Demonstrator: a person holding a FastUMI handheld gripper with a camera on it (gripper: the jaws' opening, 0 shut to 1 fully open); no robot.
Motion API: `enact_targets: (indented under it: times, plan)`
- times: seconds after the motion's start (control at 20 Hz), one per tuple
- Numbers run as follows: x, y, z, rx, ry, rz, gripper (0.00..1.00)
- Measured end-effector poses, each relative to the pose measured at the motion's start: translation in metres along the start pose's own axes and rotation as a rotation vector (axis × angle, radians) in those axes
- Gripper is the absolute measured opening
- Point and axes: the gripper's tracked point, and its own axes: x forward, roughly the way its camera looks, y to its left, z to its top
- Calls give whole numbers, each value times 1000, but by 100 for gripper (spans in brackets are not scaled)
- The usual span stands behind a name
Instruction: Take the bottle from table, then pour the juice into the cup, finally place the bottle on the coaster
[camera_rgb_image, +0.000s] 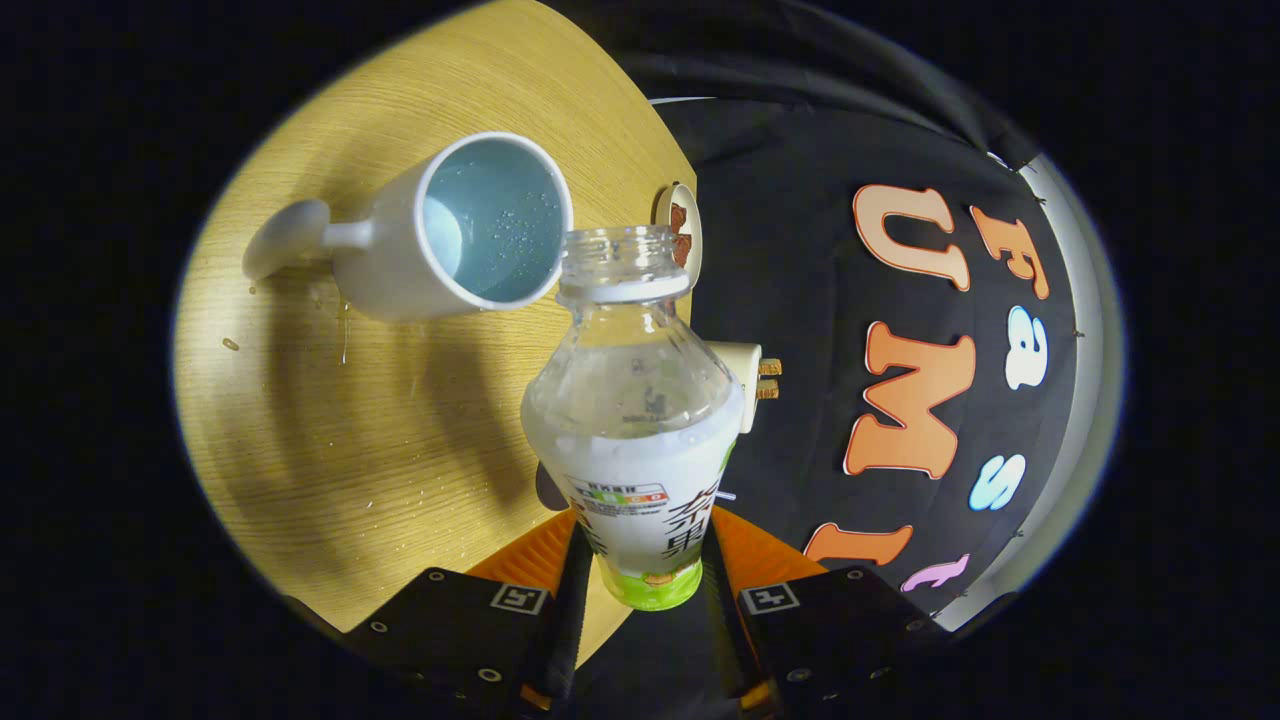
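My gripper is shut on a clear plastic bottle with a white and green label, both fingers pressing its lower body. The bottle has no cap and holds a little liquid. Its open mouth sits right beside the rim of a white cup with a pale blue inside and a handle. The cup stands on the round wooden table and shows droplets on its inner wall. The whole view is rolled, so bottle and cup appear tilted relative to each other. Past the bottle neck, at the table's edge, lies a small round coaster.
A small white object with two gold prongs sits just behind the bottle's shoulder, near the table edge. Droplets speckle the wood near the cup. The black booth wall stands right behind the table.
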Motion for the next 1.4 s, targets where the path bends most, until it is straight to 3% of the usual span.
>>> enact_targets:
  times: [0.65,1.4]
  plan:
    - [10,-23,6,-179,-25,-21,55]
    - [18,-29,4,-255,-30,-16,56]
